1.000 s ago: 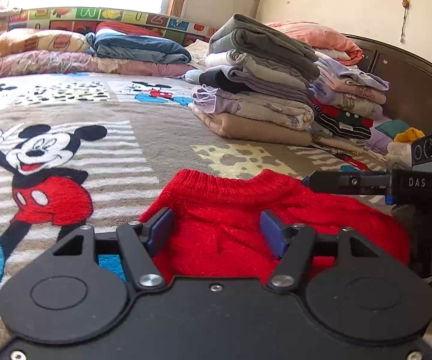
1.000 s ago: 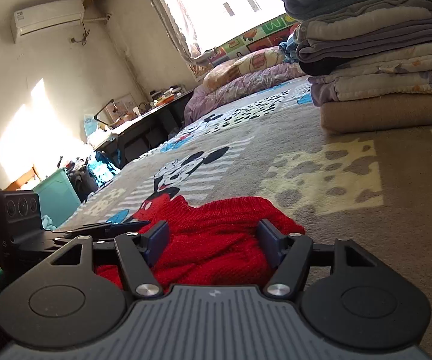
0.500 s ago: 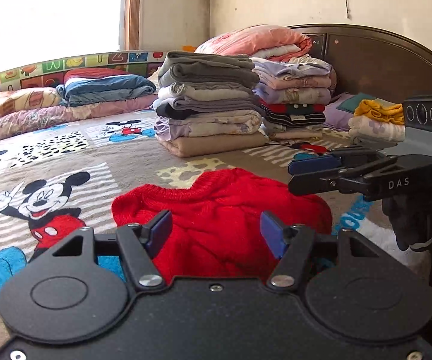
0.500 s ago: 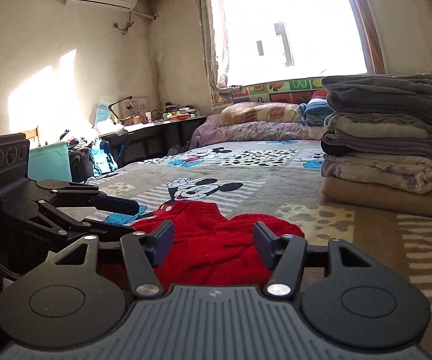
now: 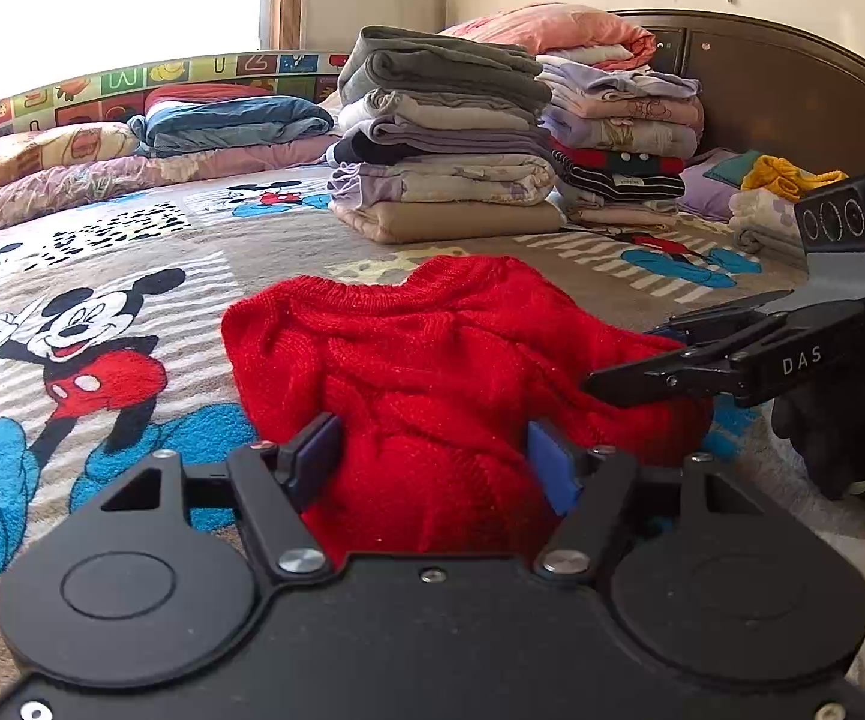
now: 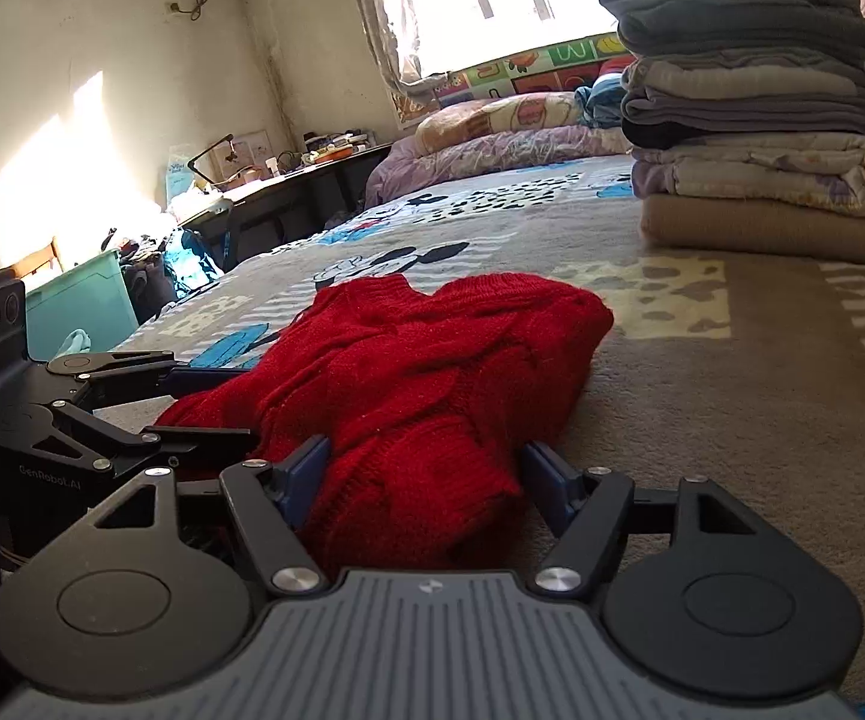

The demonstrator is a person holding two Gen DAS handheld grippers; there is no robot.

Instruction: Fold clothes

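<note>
Lying bunched on the Mickey Mouse printed blanket (image 5: 132,276) of the bed is a red cable-knit sweater (image 5: 444,360), its ribbed neckline pointing toward the stacks of folded clothes (image 5: 444,138) near the dark wooden headboard (image 5: 792,78).

The left gripper (image 5: 432,468) is hovering low at the near edge of the sweater, its blue-padded fingers (image 5: 318,450) standing apart and widening, with a hump of red knit sitting between them; the pads are not pressing on it.

The right gripper (image 6: 426,468) is reaching in from the sweater's other side. Its fingers (image 6: 306,468) are also opening, and the sweater's thick folded hem is lying loose in the gap; the left pad is just beside the knit and the right pad is clear of it. In the left wrist view this same gripper is showing side-on at the right edge, its finger tips over the sweater's right border, with a black-gloved hand (image 5: 822,438) behind it.

A teal plastic bin (image 6: 78,306) and a cluttered dark desk (image 6: 288,192) are standing beyond the bed, below the sunlit wall.
</note>
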